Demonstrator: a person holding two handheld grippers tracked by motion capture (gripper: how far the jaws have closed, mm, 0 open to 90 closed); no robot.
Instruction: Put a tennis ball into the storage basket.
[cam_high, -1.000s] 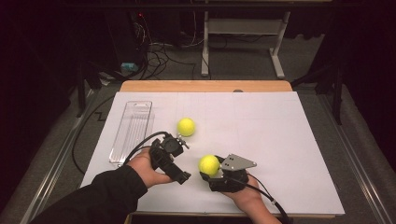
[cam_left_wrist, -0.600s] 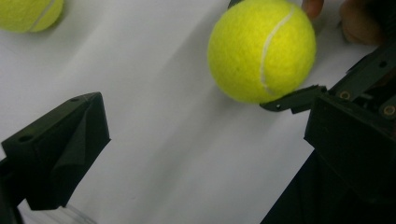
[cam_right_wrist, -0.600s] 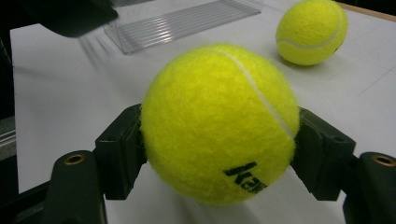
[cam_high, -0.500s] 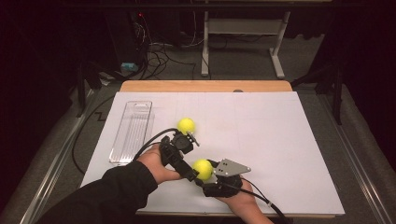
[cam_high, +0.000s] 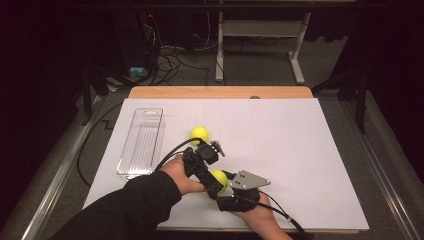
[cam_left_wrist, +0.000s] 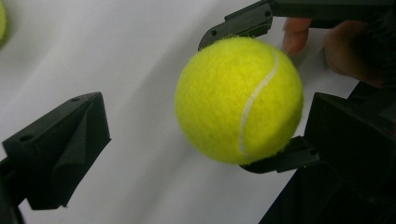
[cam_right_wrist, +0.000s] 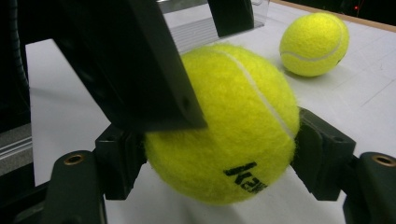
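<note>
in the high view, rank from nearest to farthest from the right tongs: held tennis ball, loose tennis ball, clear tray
1. Held tennis ball, gripped in the right tongs.
2. Loose tennis ball, on the white sheet, farther up the table.
3. Clear tray, at the left side.

Fuzzy felt tennis ball, matt black plastic tool, clear glossy plastic tray, white paper-like table cover.

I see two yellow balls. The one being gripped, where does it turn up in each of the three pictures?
High view: the gripped tennis ball sits low, centre, between the two hands.
Left gripper view: right of centre, clamped by the right gripper.
Right gripper view: centre, between that gripper's own jaws.
Shared landmark: the other tennis ball lying loose on the white table, at upper right in the right gripper view.
</note>
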